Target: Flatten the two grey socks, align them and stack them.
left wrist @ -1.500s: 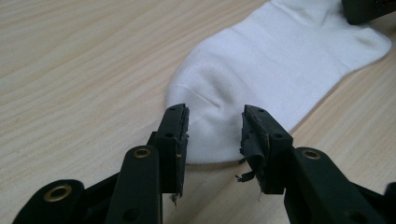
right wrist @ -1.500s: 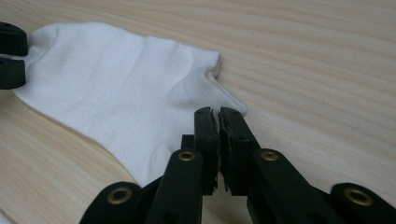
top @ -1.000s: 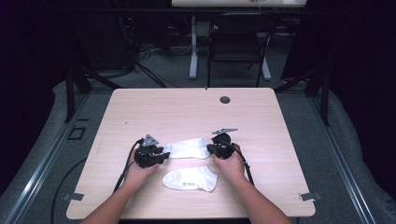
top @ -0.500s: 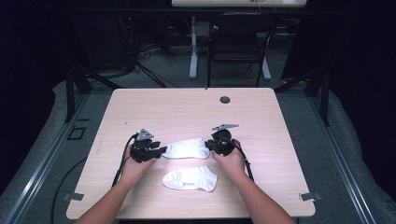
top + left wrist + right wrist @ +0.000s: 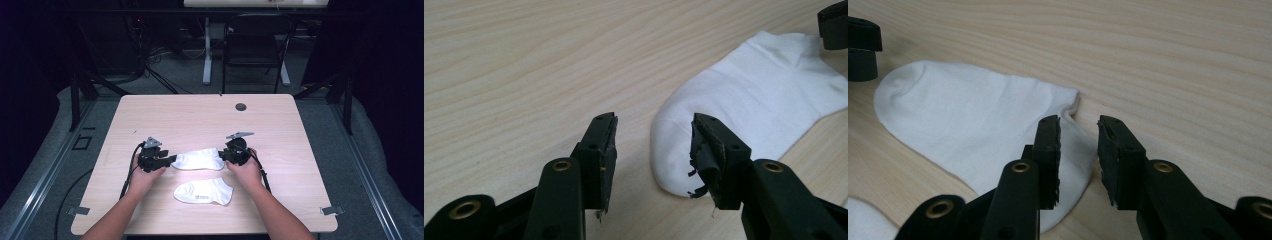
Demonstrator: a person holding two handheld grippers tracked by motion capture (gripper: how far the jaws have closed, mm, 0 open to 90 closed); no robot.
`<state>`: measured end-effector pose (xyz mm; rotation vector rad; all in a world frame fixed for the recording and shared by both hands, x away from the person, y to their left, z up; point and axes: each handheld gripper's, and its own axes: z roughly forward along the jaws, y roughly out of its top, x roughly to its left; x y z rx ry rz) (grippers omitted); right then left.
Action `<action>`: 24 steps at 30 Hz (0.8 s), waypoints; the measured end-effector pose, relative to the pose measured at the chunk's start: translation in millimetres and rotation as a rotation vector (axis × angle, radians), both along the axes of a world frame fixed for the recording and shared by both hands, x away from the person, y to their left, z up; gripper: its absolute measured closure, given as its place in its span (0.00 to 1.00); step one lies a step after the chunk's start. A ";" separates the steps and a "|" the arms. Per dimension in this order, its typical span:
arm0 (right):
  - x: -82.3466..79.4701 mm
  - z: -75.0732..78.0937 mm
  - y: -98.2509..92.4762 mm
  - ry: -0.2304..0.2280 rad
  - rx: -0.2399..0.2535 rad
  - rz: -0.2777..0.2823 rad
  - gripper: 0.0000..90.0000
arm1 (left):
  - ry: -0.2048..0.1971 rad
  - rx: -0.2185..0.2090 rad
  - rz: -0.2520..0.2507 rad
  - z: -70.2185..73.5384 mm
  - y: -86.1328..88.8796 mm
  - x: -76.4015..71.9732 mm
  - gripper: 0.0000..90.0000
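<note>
Both grippers' fingers have just been opening, releasing the far sock [image 5: 199,159] flat mid-worktop [image 5: 300,130]. Left gripper [image 5: 170,161] at nine o'clock, right gripper [image 5: 222,154] at three; best lifted away without snagging cloth.

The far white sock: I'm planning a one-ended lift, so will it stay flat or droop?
The far white sock would likely droop: it lies thin and creased on the table. It looks light, and would probably slide rather than roll. It lies loose between the open left gripper and right gripper.
</note>
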<state>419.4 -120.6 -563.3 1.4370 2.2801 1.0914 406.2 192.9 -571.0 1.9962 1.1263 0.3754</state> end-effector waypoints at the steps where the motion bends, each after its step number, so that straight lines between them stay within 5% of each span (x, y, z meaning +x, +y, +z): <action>1: 0.3 -0.4 -0.1 -0.001 0.001 0.002 0.76 | 0.001 -0.002 0.003 -0.8 0.3 0.9 0.59; 24: 3.5 -10.6 0.5 0.018 -0.022 0.029 0.75 | 0.026 0.038 -0.044 -11.1 -7.5 3.2 0.70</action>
